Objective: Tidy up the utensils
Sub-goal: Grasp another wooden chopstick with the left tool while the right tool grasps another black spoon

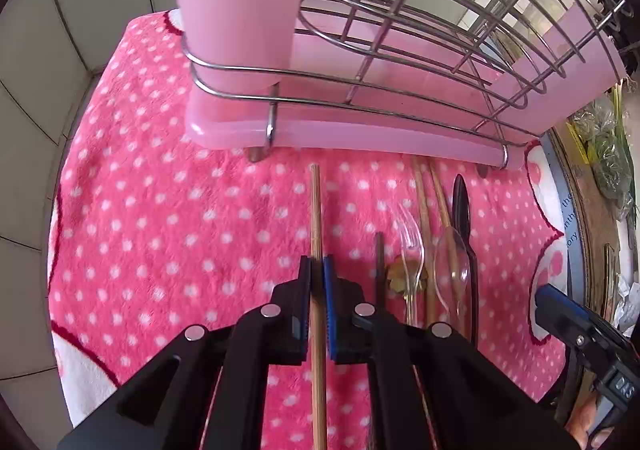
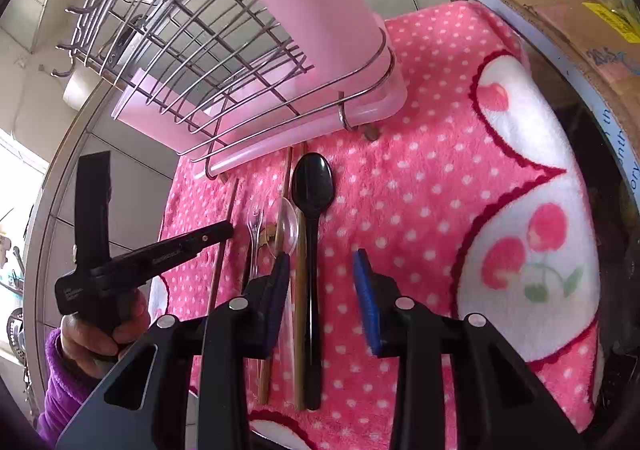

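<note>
A single wooden chopstick [image 1: 317, 218] is clamped between the closed jaws of the left hand-held gripper [image 1: 317, 270], its tip aimed at the pink-based wire utensil rack [image 1: 360, 90] that stands on the polka-dot fleece blanket [image 1: 160, 210]. The right hand-held gripper [image 2: 322, 270] is held open and empty above the black plastic spoon [image 2: 312, 186], which lies beside a clear plastic spoon [image 2: 286, 226], a clear plastic fork [image 2: 254, 222] and further chopsticks [image 2: 300, 310] on the blanket.

Because the chopstick is gripped partway along its length, it could pivot or slip between the pads when tilted upright. Its tip could also be caught on the rack's wire rings, or passed between the bars instead of into a holder.

The pink cup [image 1: 236, 2] seated at the rack's end is seen from the side only, so its contents cannot be told. No utensils are seen in the wire basket section [image 2: 192, 42], so the sorting is judged barely begun.
</note>
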Tool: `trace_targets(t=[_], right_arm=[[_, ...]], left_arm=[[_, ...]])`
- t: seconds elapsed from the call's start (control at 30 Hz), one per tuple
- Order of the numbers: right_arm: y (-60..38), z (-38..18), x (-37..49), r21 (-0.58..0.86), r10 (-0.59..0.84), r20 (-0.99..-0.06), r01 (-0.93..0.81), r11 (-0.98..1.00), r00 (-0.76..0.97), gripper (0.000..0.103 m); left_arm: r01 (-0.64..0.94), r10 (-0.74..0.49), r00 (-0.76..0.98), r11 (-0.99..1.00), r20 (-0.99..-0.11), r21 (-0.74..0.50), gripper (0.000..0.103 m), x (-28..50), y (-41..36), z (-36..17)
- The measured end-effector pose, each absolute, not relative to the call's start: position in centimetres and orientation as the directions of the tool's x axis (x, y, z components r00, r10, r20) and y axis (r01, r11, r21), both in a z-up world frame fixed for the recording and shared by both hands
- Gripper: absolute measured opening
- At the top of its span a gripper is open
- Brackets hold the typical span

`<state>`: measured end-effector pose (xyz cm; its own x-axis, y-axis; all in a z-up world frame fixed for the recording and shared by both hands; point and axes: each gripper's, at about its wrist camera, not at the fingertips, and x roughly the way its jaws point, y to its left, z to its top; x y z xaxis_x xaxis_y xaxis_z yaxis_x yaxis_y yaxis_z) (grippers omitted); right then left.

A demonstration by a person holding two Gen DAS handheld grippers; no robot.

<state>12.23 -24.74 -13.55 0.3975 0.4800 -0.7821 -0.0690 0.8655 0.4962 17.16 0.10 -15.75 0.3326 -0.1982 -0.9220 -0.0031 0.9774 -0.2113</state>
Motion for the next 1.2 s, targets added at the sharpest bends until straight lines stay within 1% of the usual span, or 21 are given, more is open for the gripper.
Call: trace_targets(t=[0.03,0.1,0.27,0.4,0.47,0.5,0.57,0.7,0.87,0.97,1.0,1.07,1.13,1.2], right_arm=[[-24.6,-13.9,12.6,0.507,0.491,-0.781,-0.067,0.859,0.386,0.026],[-24.0,-14.5,13.2,0.518,0.504,-0.784,-0.064,0.853,0.364,0.025],[-22.3,-16.2,14.3,0.483,0.471,-0.817,-0.054,0.874,0.332,0.025],[-21.1,-17.3,14.8,0.454,0.445,-0.835,-0.052,0.889,0.324,0.024],[-20.7,-17.3,14.9,0.431,0.426,-0.837,-0.067,0.9,0.342,0.01],[-20.6,-17.2,14.9,0.42,0.417,-0.839,-0.071,0.905,0.35,0.008],[-20.9,-17.0,14.7,0.431,0.42,-0.83,-0.056,0.9,0.367,0.008],[-22.4,-15.6,13.8,0.406,0.395,-0.836,-0.054,0.912,0.382,0.008],[-23.4,-15.2,12.5,0.346,0.344,-0.881,-0.054,0.937,0.324,0.008],[-22.6,-16.1,12.0,0.292,0.302,-0.914,-0.076,0.953,0.271,0.008],[-22.2,-16.4,11.8,0.292,0.304,-0.917,-0.084,0.953,0.256,0.008],[-21.9,-17.0,11.8,0.299,0.312,-0.923,-0.093,0.95,0.226,0.015],[-22.0,-17.1,11.9,0.331,0.343,-0.912,-0.091,0.939,0.223,0.032],[-22.4,-16.5,12.1,0.343,0.352,-0.905,-0.078,0.936,0.238,0.036]], left_arm=[[-0.006,-0.205,0.333,0.976,-0.92,-0.219,0.006,16.7,0.7,-15.6],[-0.009,-0.204,0.34,0.975,-0.918,-0.22,0.006,15.9,1.9,-15.2],[-0.022,-0.193,0.338,0.977,-0.921,-0.212,0.006,14.6,4.4,-15.1],[-0.053,-0.203,0.319,0.971,-0.926,-0.231,0.006,14.7,5.8,-15.7],[-0.058,-0.207,0.311,0.97,-0.928,-0.235,0.006,14.7,6.0,-16.0],[-0.057,-0.206,0.312,0.97,-0.928,-0.235,0.006,14.5,6.3,-16.0],[-0.057,-0.208,0.311,0.97,-0.928,-0.237,0.006,14.4,6.5,-15.9],[-0.071,-0.233,0.294,0.962,-0.927,-0.264,0.006,14.4,6.6,-16.1],[-0.075,-0.234,0.27,0.962,-0.934,-0.263,0.006,14.7,6.9,-16.0],[-0.076,-0.234,0.262,0.962,-0.936,-0.261,0.007,14.9,6.9,-15.8],[-0.073,-0.234,0.257,0.963,-0.938,-0.26,0.007,14.7,6.9,-15.8],[-0.069,-0.237,0.245,0.963,-0.94,-0.261,0.007,14.9,6.4,-15.9],[-0.073,-0.245,0.232,0.961,-0.941,-0.268,0.007,14.8,6.5,-16.0],[-0.087,-0.256,0.211,0.956,-0.943,-0.279,0.007,15.3,6.4,-16.2]])
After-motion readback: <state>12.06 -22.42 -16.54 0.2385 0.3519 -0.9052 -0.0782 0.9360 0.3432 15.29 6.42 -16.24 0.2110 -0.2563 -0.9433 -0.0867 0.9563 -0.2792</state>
